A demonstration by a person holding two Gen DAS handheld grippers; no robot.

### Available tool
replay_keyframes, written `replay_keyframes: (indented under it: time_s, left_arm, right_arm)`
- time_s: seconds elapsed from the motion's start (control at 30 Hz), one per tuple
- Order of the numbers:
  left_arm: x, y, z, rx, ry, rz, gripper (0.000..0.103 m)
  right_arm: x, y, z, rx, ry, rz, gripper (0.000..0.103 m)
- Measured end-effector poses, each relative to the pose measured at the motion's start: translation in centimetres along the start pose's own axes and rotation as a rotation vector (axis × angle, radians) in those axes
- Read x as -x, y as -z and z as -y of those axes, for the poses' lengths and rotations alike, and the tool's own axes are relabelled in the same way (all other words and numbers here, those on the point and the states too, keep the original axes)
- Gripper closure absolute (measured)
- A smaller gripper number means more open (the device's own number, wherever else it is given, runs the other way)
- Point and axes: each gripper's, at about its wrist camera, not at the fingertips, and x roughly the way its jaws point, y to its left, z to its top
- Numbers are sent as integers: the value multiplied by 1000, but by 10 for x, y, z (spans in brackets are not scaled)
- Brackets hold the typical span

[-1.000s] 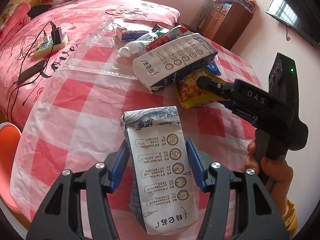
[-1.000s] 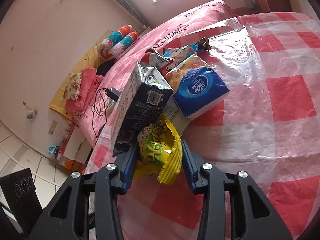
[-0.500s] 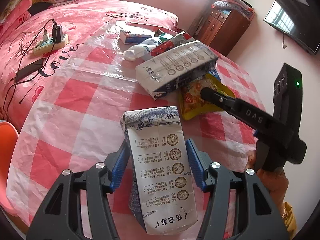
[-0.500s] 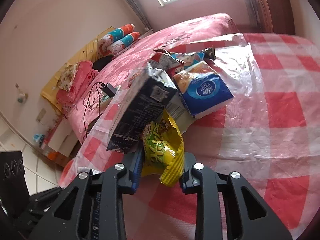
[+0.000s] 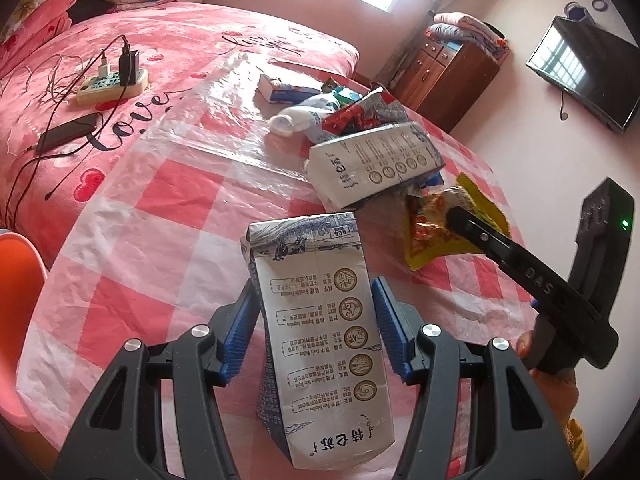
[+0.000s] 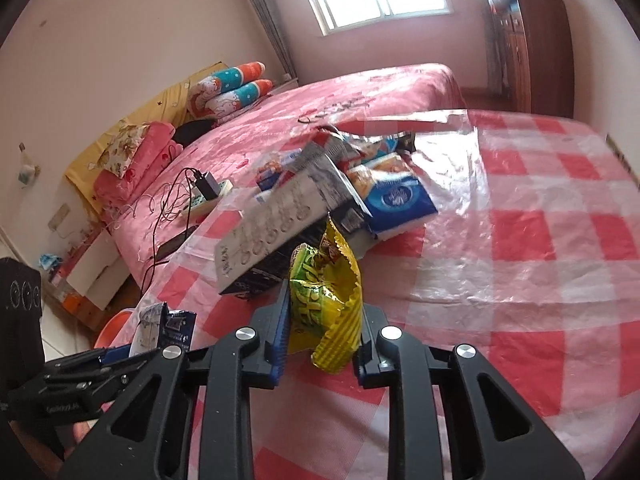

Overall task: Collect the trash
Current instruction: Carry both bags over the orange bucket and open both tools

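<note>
1. A white carton [image 5: 320, 328] sits clamped between the blue pads of the left hand-held gripper [image 5: 314, 328], lifted over the checked plastic sheet [image 5: 168, 216] on the bed [image 5: 180, 36].
2. A yellow wrapper [image 6: 326, 300] is between the pads of the right hand-held gripper [image 6: 322, 330], whose jaws are closing on it; it is crumpled and raised off the sheet.
3. Just behind the wrapper lies a second carton [image 5: 376, 164] on its side, leaning on a blue tissue pack [image 6: 400, 200] and other wrappers [image 5: 356, 108] piled further back.
4. Left of the pile, off the sheet, lie a power strip [image 5: 112, 84], a phone [image 5: 68, 132] and cables.
5. Both grippers point downward, side by side; a hand [image 5: 556, 376] grips the right one's handle.
6. The sheet to the right of the pile is bare.
7. An orange stool [image 5: 16, 288] stands at the bed's near left edge.
</note>
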Motion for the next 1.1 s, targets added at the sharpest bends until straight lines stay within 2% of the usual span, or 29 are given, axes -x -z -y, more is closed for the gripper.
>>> replay_keyframes:
  time_s: [0.53, 0.9, 1.1]
  left_arm:
    - [39, -4, -35, 50, -5, 95, 45]
    - [68, 0, -82, 124, -45, 158, 45]
    - [83, 5, -117, 184, -87, 189, 45]
  right_arm:
    - [23, -3, -59, 129, 24, 28, 77]
    - [15, -2, -114, 237, -19, 11, 77]
    - [-2, 1, -151, 296, -74, -25, 77]
